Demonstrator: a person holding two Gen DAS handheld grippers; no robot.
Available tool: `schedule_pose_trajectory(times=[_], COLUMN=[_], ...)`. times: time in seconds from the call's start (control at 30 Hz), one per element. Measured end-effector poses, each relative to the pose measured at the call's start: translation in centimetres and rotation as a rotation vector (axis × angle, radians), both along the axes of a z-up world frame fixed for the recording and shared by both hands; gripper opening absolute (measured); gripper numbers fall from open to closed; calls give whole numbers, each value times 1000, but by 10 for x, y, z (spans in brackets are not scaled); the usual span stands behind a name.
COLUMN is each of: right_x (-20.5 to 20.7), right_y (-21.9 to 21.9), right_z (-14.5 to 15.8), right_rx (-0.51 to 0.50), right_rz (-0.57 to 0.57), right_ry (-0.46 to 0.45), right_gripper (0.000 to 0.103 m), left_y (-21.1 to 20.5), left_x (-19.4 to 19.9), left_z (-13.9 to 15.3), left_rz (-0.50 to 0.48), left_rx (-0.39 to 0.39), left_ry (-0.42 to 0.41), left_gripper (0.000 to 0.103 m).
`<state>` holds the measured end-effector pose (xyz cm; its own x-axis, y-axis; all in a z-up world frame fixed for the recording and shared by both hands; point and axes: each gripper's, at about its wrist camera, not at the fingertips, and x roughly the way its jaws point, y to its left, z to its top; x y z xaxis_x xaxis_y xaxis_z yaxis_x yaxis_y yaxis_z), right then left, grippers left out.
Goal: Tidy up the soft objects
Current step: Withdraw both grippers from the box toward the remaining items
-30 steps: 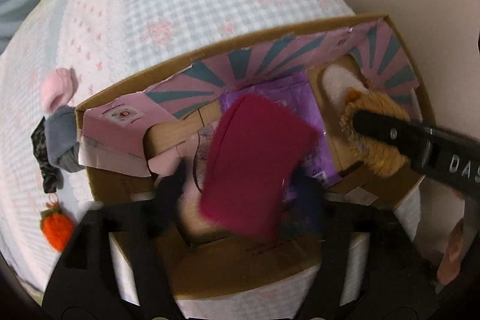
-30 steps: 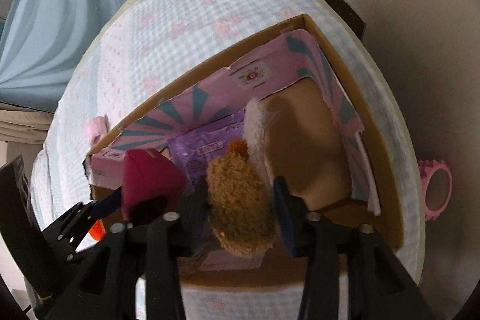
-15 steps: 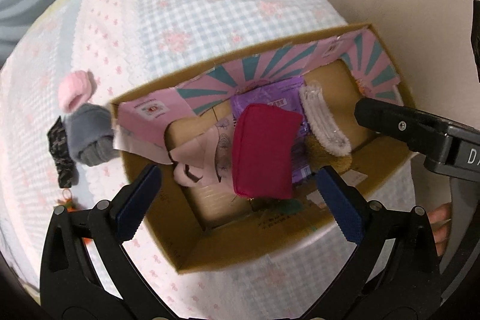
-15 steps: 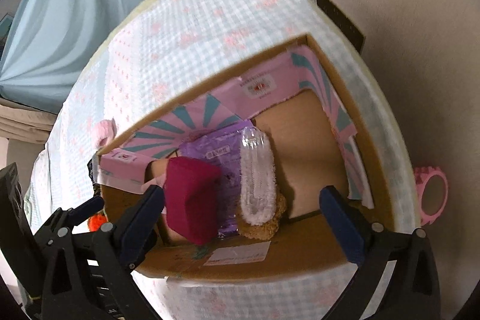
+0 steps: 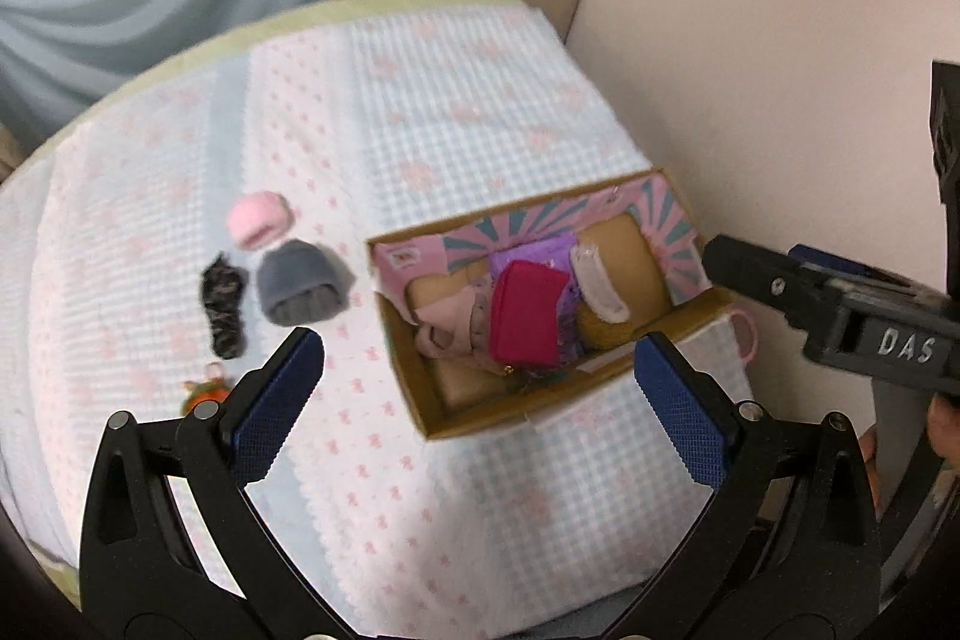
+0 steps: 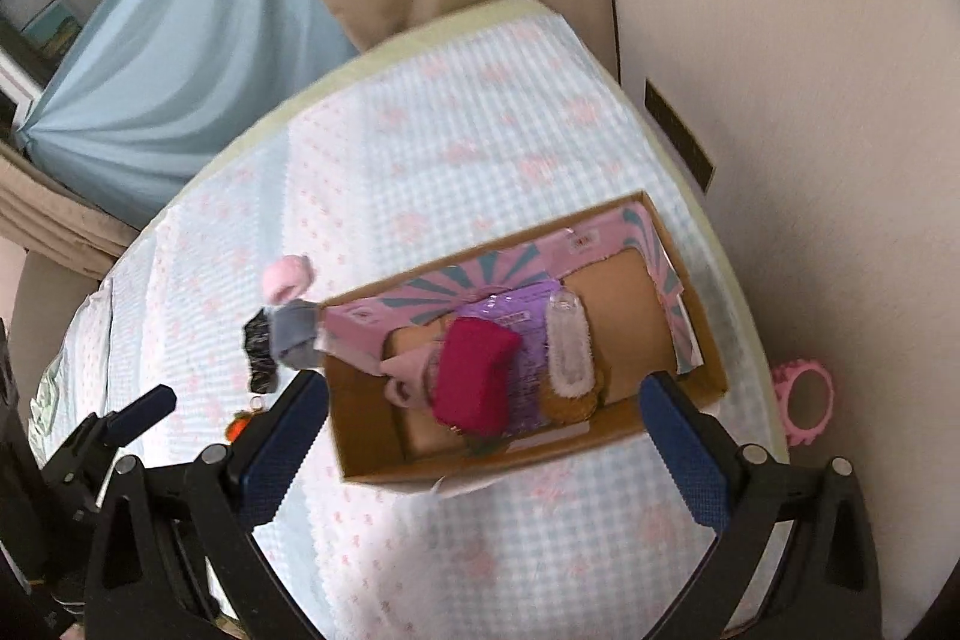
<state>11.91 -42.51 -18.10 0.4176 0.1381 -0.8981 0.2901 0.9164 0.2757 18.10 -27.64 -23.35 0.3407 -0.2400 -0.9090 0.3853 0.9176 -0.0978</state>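
A cardboard box sits on the bed near the wall. Inside lie a folded magenta cloth, a purple packet, a brown plush with a white sole and a pale pink item. Left of the box lie a grey hat, a pink piece, a dark cloth and an orange toy. My left gripper and right gripper both hang open and empty above the box.
The bed carries a blue and pink checked cover. A beige wall runs close along the box's right side. A pink ring lies off the bed edge. Curtains hang behind the bed.
Both grippers let go, the left of the magenta cloth and the right of the brown plush, which now lie in the box. Both rose well above it, so everything looks smaller.
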Motion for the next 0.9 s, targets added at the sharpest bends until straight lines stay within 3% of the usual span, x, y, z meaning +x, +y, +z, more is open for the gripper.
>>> schedule_pose_trajectory(times=[0.27, 0.47, 0.7, 0.9], right_x=[-47, -74, -85, -70], right_y=[60, 103, 152, 196], right_z=[81, 121, 140, 131], right_rx=[-130, -226, -249, -233], right_rz=[40, 50, 74, 103], right_ry=[-100, -171, -243, -243], right_gripper=[103, 103, 103, 103], left_y=[69, 128, 197, 250], left_x=[-46, -77, -97, -100], left_z=[86, 123, 137, 129], left_rz=[39, 90, 168, 216], left_rx=[-62, -76, -111, -137], left_ry=[-104, -176, -204, -210], left_gripper=[103, 103, 103, 103])
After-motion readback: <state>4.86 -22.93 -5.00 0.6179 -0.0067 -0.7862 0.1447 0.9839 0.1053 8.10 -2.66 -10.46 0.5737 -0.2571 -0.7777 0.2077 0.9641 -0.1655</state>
